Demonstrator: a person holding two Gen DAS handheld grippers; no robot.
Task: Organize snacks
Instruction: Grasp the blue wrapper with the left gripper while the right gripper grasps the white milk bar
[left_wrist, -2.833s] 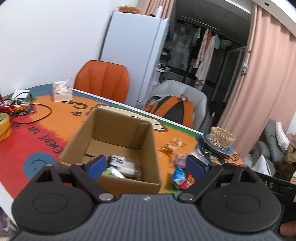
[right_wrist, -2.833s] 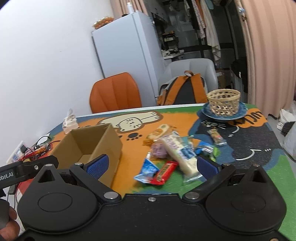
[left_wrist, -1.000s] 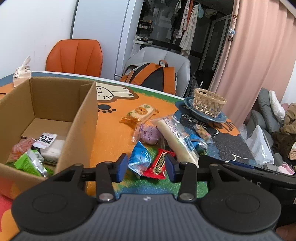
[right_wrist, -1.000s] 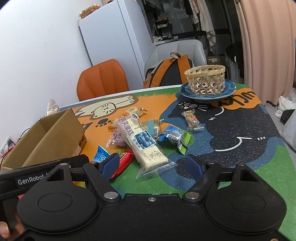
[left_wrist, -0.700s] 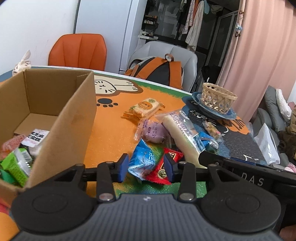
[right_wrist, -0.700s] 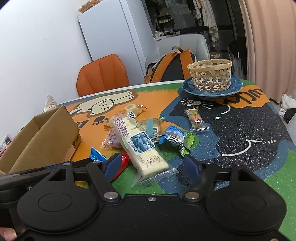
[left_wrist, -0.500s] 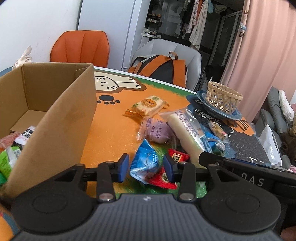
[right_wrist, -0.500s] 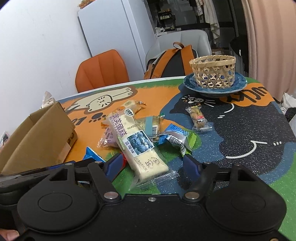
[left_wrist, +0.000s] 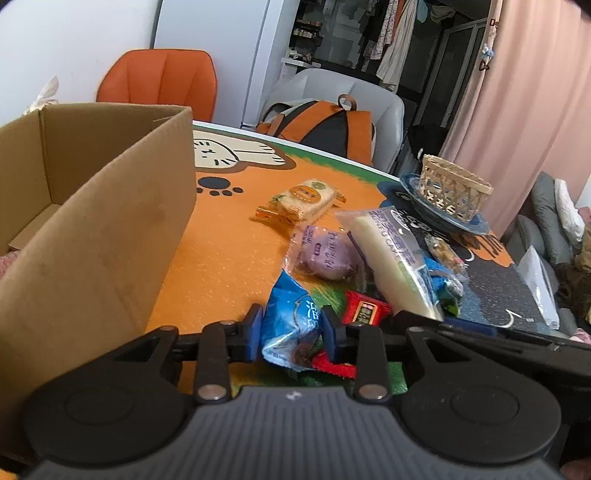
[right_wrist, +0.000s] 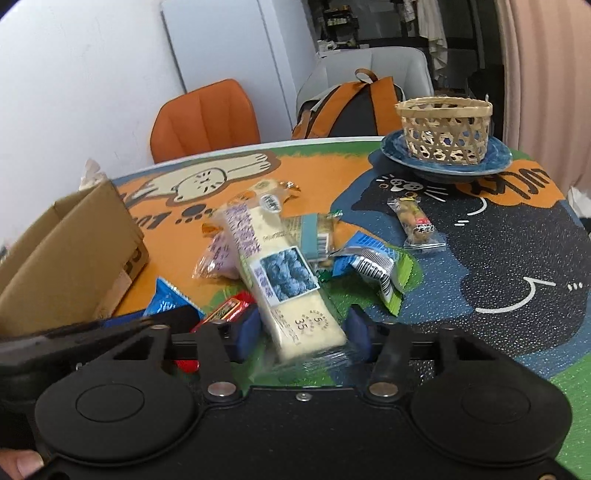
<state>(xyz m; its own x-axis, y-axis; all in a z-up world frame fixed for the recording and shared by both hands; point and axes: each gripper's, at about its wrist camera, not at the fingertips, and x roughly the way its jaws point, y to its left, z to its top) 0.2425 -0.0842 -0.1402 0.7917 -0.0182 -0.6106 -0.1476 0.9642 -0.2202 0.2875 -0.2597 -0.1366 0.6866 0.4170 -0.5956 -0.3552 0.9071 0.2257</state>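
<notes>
A pile of snack packets lies on the cat-print table mat. My left gripper (left_wrist: 291, 334) is shut on a blue snack packet (left_wrist: 291, 321), with a red packet (left_wrist: 364, 312) just to its right. My right gripper (right_wrist: 301, 334) has closed around the near end of a long white blueberry cake bar (right_wrist: 280, 280). An open cardboard box (left_wrist: 92, 206) stands at the left; it also shows in the right wrist view (right_wrist: 66, 258). A purple packet (left_wrist: 325, 254) and an orange cracker packet (left_wrist: 303, 199) lie further back.
A woven basket (right_wrist: 445, 129) sits on a blue plate (right_wrist: 447, 164) at the far right. A small nut bar (right_wrist: 415, 223) and a blue-green packet (right_wrist: 373, 267) lie on the dark mat. An orange chair (right_wrist: 203, 118) and a backpack (right_wrist: 354, 107) stand behind the table.
Both grippers moved forward and down into the snack pile. The left jaws closed on the blue packet. The right jaws narrowed around the white cake bar.
</notes>
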